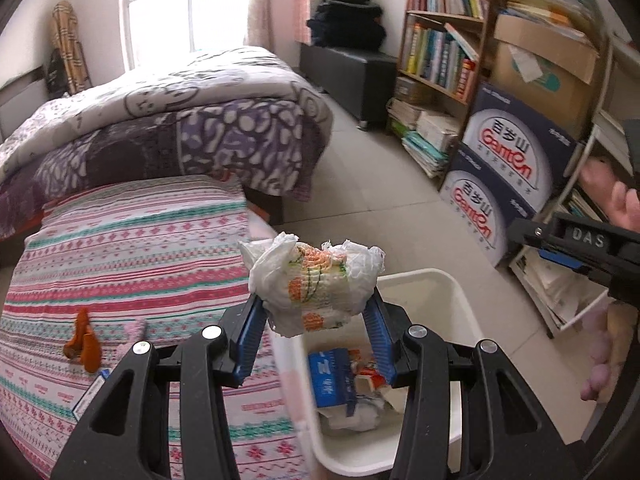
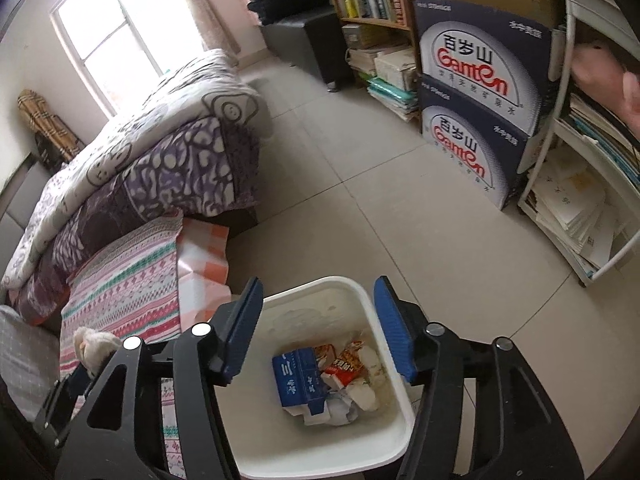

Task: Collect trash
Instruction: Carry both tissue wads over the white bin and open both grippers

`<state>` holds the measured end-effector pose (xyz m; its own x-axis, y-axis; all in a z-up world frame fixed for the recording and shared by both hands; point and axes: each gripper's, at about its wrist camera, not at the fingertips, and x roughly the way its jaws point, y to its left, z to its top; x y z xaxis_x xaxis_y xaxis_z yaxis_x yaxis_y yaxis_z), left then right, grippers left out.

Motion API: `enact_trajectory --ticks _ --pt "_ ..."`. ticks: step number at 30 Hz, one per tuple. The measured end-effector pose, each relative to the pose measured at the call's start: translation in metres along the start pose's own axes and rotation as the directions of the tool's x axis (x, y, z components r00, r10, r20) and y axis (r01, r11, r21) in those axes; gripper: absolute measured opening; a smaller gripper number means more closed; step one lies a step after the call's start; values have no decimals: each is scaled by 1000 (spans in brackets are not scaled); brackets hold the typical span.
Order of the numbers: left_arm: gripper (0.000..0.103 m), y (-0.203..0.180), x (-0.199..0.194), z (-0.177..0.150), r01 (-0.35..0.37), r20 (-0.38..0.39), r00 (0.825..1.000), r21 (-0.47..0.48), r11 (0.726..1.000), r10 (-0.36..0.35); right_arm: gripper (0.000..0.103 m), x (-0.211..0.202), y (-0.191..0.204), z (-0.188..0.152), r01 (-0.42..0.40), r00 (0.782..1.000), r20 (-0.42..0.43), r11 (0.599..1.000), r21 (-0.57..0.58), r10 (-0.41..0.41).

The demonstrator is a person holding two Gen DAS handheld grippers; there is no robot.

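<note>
My left gripper [image 1: 316, 312] is shut on a crumpled white wad with an orange and green print [image 1: 316, 284] and holds it above the bed's edge, over the near-left rim of the white trash bin [image 1: 436, 280]. The bin stands on the floor beside the bed and holds a blue carton [image 2: 298, 378], a red wrapper [image 2: 346, 366] and crumpled paper. My right gripper [image 2: 318, 328] is open and empty, directly above the bin [image 2: 372, 436]. The wad also shows in the right wrist view [image 2: 94, 344], at the left edge. An orange peel [image 1: 84, 342] lies on the striped sheet.
The bed [image 1: 132, 248] with a striped sheet and purple quilt [image 1: 180, 120] fills the left. Stacked Ganten boxes [image 2: 472, 108], a bookshelf [image 1: 440, 40] and a white rack of papers [image 2: 580, 208] line the right. A black bench [image 1: 352, 68] stands at the back. Tiled floor lies between.
</note>
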<state>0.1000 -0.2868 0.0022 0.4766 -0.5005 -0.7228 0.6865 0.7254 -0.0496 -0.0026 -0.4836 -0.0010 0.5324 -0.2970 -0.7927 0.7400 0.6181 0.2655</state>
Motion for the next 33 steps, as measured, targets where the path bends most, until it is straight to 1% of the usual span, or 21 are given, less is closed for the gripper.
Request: enact_trajectory --ticks 5,7,9,11,16,17,18,22,26,29,32,33 --pt "50 -16 0 1 87 -23 996 18 996 -86 62 -2 -11 2 9 1000 8 1000 29 -9" --pt "54 -22 -1 0 136 -34 990 20 990 -135 64 -4 -15 3 9 1000 11 999 35 -9" --pt "66 -26 -2 1 170 -44 985 12 985 -169 68 -5 -17 3 6 1000 15 999 42 -7" --pt "68 -30 -4 1 179 -44 983 5 984 -179 73 -6 -20 4 4 1000 20 999 51 -5" --pt "71 -33 -5 2 169 -52 984 9 986 -168 86 -9 -24 3 3 1000 27 997 74 -5" --pt "74 -34 -5 2 165 -53 985 9 986 -164 89 -9 -25 3 2 1000 24 997 77 -4" --pt "76 -34 -6 1 158 -52 986 10 987 -157 89 -9 -25 3 1 1000 21 997 78 -3" --pt "76 -33 -8 -3 136 -53 990 27 990 -134 90 -6 -21 2 -12 1000 4 997 82 12" --pt "76 -27 -5 -10 104 -72 992 39 994 -101 92 -3 -13 0 -28 1000 -11 996 80 29" --pt "76 -16 -2 -16 59 -88 995 44 997 -55 92 0 -3 -3 -45 999 -27 996 72 47" --pt "76 -4 -1 -21 29 -100 995 43 999 -25 92 3 10 -6 -57 997 -40 997 49 59" --pt "76 0 -1 -24 8 -106 994 48 999 -3 92 4 15 -8 -62 997 -46 997 39 64"
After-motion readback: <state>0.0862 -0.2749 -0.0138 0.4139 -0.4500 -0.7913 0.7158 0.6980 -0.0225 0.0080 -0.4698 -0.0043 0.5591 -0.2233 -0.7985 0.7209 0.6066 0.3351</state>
